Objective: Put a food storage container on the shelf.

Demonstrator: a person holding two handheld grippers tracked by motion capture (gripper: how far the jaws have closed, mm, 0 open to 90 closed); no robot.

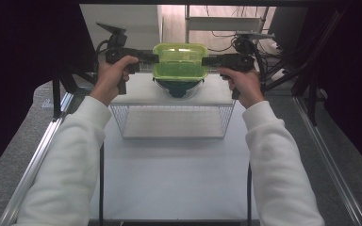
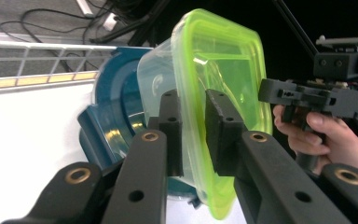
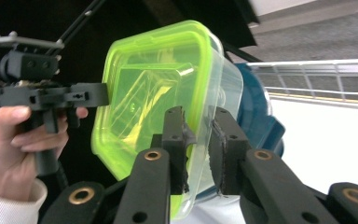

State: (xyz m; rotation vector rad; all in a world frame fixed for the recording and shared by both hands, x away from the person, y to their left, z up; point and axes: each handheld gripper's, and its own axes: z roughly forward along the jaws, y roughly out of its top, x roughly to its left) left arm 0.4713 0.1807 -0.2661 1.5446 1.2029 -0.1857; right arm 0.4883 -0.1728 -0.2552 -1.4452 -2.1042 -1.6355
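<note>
**Both grippers on the green-lidded container, over the blue bowl**

So here's where I'm at. From the high view, I've got my left gripper and my right gripper coming in from opposite sides of the clear plastic container with the neon green lid. The container sits right above a dark blue bowl, which rests on the white top of the wire rack. From up there the container hides most of the bowl, and I can't tell whether the two are touching.

The left gripper view is way more useful for the grip itself: my left gripper has its jaws straddling the lid's rim, one jaw on the clear tub side, one on the lid side. The gap is narrow, just about the rim's thickness. I honestly can't tell if the pads are pressing or only sitting close to it. You also see the blue bowl just behind the container there, plus my other hand across the way.

The right gripper view mirrors that: my right gripper has the same rim between its jaws, a slim gap, with the worn pad right against the lid's edge. The rack's wire edge shows behind the bowl.
</note>
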